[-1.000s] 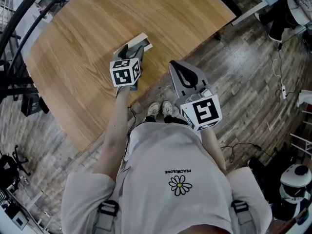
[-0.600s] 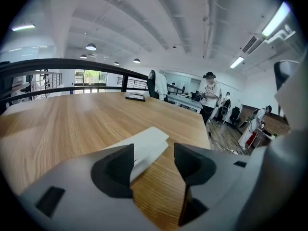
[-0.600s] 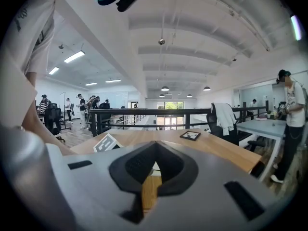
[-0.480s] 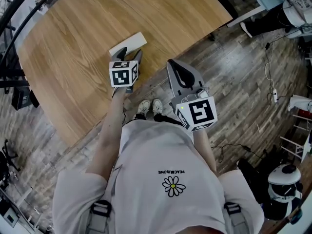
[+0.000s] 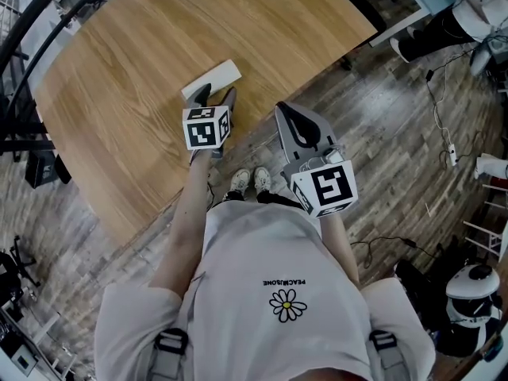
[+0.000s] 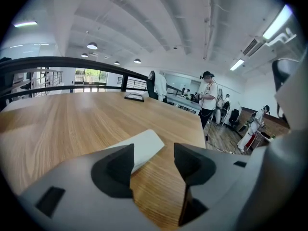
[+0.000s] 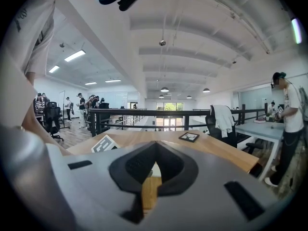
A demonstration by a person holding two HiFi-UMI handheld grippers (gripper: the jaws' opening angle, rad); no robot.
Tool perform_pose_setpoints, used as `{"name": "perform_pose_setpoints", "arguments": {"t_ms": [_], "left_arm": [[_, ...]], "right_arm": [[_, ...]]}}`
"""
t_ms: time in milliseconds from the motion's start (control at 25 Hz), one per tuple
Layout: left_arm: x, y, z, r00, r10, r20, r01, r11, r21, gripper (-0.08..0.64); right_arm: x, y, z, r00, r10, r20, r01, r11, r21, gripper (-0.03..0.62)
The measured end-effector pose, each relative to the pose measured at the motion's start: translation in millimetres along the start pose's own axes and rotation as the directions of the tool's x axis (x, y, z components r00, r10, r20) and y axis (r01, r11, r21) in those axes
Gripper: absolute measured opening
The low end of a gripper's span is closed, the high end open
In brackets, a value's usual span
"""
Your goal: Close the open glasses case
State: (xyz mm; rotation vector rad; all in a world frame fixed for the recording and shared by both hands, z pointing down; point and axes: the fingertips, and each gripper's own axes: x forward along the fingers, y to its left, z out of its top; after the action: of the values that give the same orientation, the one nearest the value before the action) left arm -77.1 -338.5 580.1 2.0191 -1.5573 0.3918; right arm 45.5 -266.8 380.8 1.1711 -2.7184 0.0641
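Observation:
A flat white glasses case (image 5: 211,80) lies on the wooden table (image 5: 119,94) near its front edge; I cannot tell whether its lid is up. In the left gripper view the case (image 6: 140,147) sits just beyond the left jaw, partly hidden by it. My left gripper (image 5: 216,95) hovers right behind the case, open, with nothing between the jaws (image 6: 154,163). My right gripper (image 5: 284,111) is held off the table's edge, over the floor. It is shut on nothing, its jaws meeting at the tips (image 7: 155,146).
A small dark flat object (image 6: 134,96) lies far across the table, also visible in the right gripper view (image 7: 188,136). A black railing (image 6: 72,64) borders the table's far side. Several people stand at desks beyond. Cables (image 5: 444,125) trail on the wood floor at right.
The left gripper has drawn back off the case, which now shows whole just beyond its tips. The right gripper has stayed shut beside the table edge.

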Motion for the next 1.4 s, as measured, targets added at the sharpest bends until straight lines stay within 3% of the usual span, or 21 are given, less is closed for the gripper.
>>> {"name": "perform_pose_setpoints", "arguments": {"t_ms": [200,280,520,720,880,1000,1240,1400], "left_arm": [[-20.6,-25.1,55.8,0.992,-0.047,0.120,0.037,0.996,0.085,0.254],[-33.9,-42.1,82.3,0.982,-0.075,0.175,0.054,0.991,0.122,0.216],[-96.6,-90.3,147.3,0.920,-0.153,0.360,0.078,0.974,0.214,0.112],[-139.5,-124.0,160.8,0.868,-0.189,0.459,0.082,0.967,0.243,0.026],[-157.9,-141.3,165.6,0.842,-0.186,0.506,0.018,0.948,0.317,0.017],[-164.8,-150.0,168.0,0.825,-0.201,0.529,0.022,0.945,0.326,0.017],[-170.8,-152.1,163.9,0.833,-0.192,0.519,0.011,0.944,0.331,0.017],[-172.2,-155.7,168.8,0.825,-0.192,0.532,0.009,0.945,0.327,0.017]], "right_arm": [[-2.7,-3.3,7.1,0.999,-0.026,0.026,0.026,1.000,-0.011,0.006],[-5.3,-6.3,9.3,0.999,-0.037,0.035,0.038,0.999,-0.009,0.006],[-13.8,-13.5,25.4,0.994,-0.075,0.079,0.076,0.997,-0.013,0.006],[-24.1,-25.2,40.7,0.984,-0.128,0.127,0.132,0.991,-0.022,0.006],[-31.7,-35.1,47.9,0.974,-0.172,0.149,0.185,0.979,-0.081,0.006],[-37.3,-39.9,49.2,0.968,-0.196,0.156,0.210,0.974,-0.079,0.006],[-44.7,-42.3,50.3,0.963,-0.215,0.163,0.230,0.970,-0.074,0.006],[-46.4,-42.2,47.8,0.965,-0.210,0.160,0.224,0.972,-0.073,0.006]]}}
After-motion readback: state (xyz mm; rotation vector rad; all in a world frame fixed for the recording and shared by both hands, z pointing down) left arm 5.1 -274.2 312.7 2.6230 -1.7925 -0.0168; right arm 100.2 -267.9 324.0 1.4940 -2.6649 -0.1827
